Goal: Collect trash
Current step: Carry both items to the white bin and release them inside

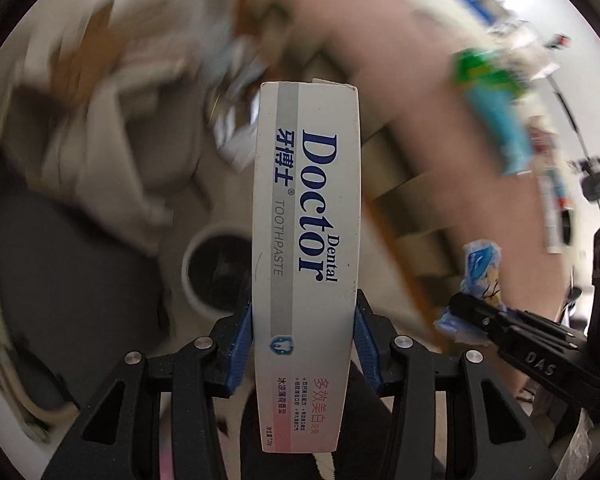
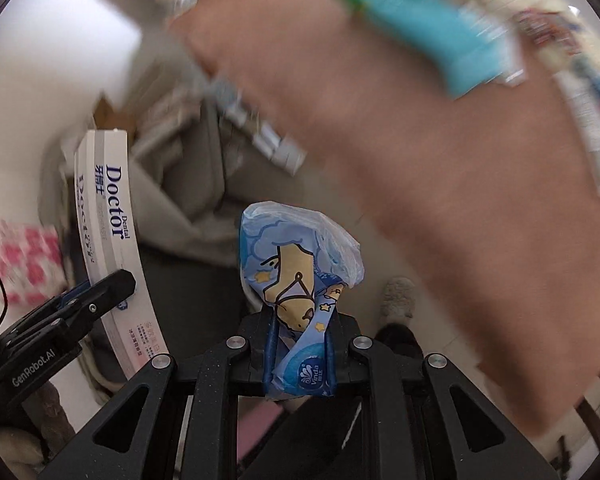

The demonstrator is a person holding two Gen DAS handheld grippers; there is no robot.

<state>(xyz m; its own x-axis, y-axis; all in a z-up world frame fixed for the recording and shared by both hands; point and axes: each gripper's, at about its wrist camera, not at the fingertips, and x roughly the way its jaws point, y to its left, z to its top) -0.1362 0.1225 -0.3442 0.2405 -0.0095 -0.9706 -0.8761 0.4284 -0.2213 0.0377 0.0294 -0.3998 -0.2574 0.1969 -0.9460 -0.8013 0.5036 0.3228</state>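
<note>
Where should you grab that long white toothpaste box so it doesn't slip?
The long white cardboard toothpaste box is best pinched across its narrow width near one end, from both long sides. The left gripper does this; the flat parallel faces suit its pads.

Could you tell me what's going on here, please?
A person is collecting trash with a handheld gripper in each hand. The left gripper is clamped on a white toothpaste box, which sticks out lengthwise past the fingers. The right gripper is shut on a crumpled blue tissue wrapper. Both pieces are off the table, where more litter lies, including a green-and-blue packet. The background is too blurred to show a bin.
</note>
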